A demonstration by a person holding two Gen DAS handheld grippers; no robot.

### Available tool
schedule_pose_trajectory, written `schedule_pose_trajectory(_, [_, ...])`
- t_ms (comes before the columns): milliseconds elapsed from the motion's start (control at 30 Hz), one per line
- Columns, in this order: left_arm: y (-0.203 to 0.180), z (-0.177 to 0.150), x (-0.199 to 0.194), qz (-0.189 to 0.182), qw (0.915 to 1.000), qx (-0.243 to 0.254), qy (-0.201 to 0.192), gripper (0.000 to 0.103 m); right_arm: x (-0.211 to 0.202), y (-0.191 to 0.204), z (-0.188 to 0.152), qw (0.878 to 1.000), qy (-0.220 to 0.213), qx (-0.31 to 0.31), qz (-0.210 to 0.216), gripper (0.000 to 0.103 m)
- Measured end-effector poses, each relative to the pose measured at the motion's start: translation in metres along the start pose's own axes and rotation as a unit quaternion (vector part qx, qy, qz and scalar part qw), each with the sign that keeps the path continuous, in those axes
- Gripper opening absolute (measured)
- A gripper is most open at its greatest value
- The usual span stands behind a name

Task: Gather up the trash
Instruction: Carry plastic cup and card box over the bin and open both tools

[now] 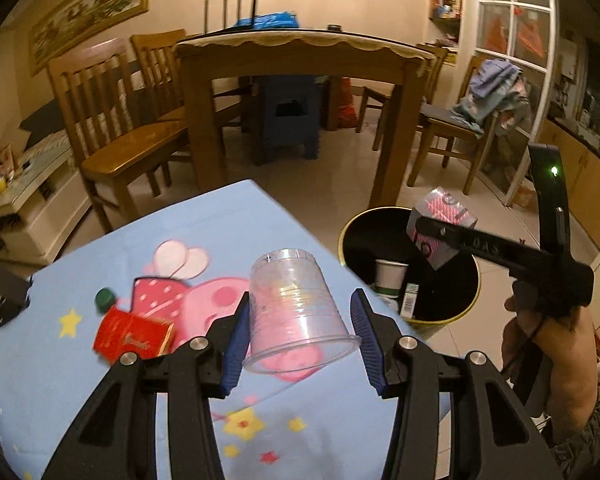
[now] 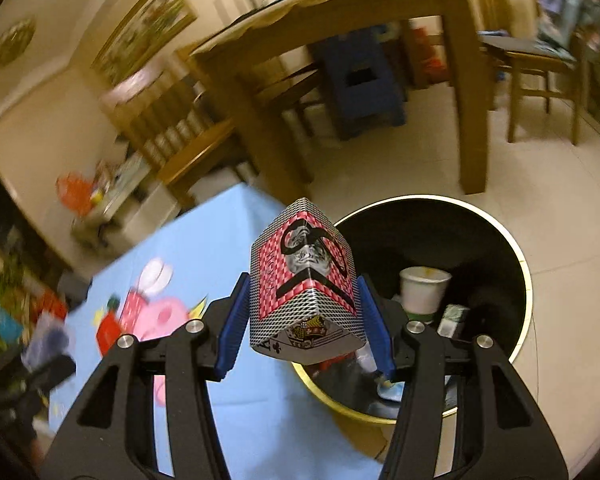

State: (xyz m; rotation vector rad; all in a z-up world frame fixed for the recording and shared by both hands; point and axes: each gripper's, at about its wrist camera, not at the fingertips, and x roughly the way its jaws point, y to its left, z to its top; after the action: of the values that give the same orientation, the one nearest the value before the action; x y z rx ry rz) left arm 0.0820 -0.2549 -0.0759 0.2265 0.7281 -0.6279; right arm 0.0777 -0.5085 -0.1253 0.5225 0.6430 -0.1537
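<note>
Left tongs (image 1: 298,330) clamped on one clear plastic cup (image 1: 296,312) above the bench (image 1: 80,400), right tongs (image 2: 300,316) gripping one playing-card box (image 2: 304,276) over the bin (image 2: 500,240), contents partly hidden, one white cup (image 2: 424,288) inside

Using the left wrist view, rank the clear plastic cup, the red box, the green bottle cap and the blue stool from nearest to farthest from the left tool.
1. Clear plastic cup: between the left tool's blue pads.
2. Red box: on the blue tablecloth, to its left.
3. Green bottle cap: just beyond the box, farther left.
4. Blue stool: under the wooden dining table, far behind.
</note>
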Motion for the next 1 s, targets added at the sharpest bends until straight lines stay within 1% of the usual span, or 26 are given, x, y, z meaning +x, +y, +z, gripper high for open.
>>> schedule_pose_trajectory(133, [-0.020,0.004,0.011,-0.001,0.9998,0.020,0.001,0.047,-0.006,-0.015,0.009,1.000,-0.018,0.007,-0.016,0.052])
schedule_pose_trajectory(200, [-0.026,0.004,0.017,-0.001,0.9997,0.026,0.005,0.047,-0.004,-0.022,0.011,1.000,-0.018,0.013,-0.022,0.057])
schedule_pose_trajectory(233, [-0.028,0.005,0.019,-0.002,0.9996,0.027,0.007,0.047,0.000,-0.028,0.011,0.999,-0.010,0.018,-0.029,0.058])
schedule_pose_trajectory(300, [-0.035,0.007,0.026,-0.004,0.9995,0.029,0.011,0.047,0.009,-0.037,0.008,0.998,0.006,0.030,-0.055,0.073])
schedule_pose_trajectory(333, [-0.038,0.008,0.030,-0.006,0.9994,0.032,0.013,0.047,0.016,-0.046,0.006,0.996,0.021,0.042,-0.075,0.075])
schedule_pose_trajectory(400, [-0.044,0.008,0.034,-0.006,0.9992,0.036,0.014,0.047,0.024,-0.062,0.002,0.993,0.038,0.069,-0.087,0.077])
schedule_pose_trajectory(467, [-0.051,0.008,0.039,-0.005,0.9990,0.040,0.017,0.047,0.025,-0.075,-0.001,0.990,0.042,0.094,-0.095,0.077])
schedule_pose_trajectory(533, [-0.056,0.008,0.044,-0.008,0.9988,0.043,0.020,0.047,0.018,-0.082,0.000,0.990,0.027,0.108,-0.091,0.077])
schedule_pose_trajectory(567, [-0.058,0.008,0.046,-0.009,0.9987,0.045,0.020,0.047,0.010,-0.084,0.002,0.990,0.011,0.114,-0.086,0.077])
schedule_pose_trajectory(633, [-0.063,0.010,0.050,-0.009,0.9985,0.049,0.022,0.047,0.002,-0.084,0.005,0.991,-0.007,0.116,-0.073,0.079])
schedule_pose_trajectory(767, [-0.073,0.019,0.065,-0.012,0.9980,0.055,0.029,0.047,-0.015,-0.088,0.008,0.989,-0.043,0.127,-0.068,0.079])
schedule_pose_trajectory(900, [-0.087,0.032,0.081,-0.011,0.9972,0.067,0.030,0.047,-0.045,-0.101,0.013,0.979,-0.100,0.155,-0.086,0.088])
schedule_pose_trajectory(1000, [-0.103,0.042,0.094,-0.016,0.9957,0.085,0.034,0.048,-0.058,-0.112,0.013,0.971,-0.125,0.179,-0.094,0.090])
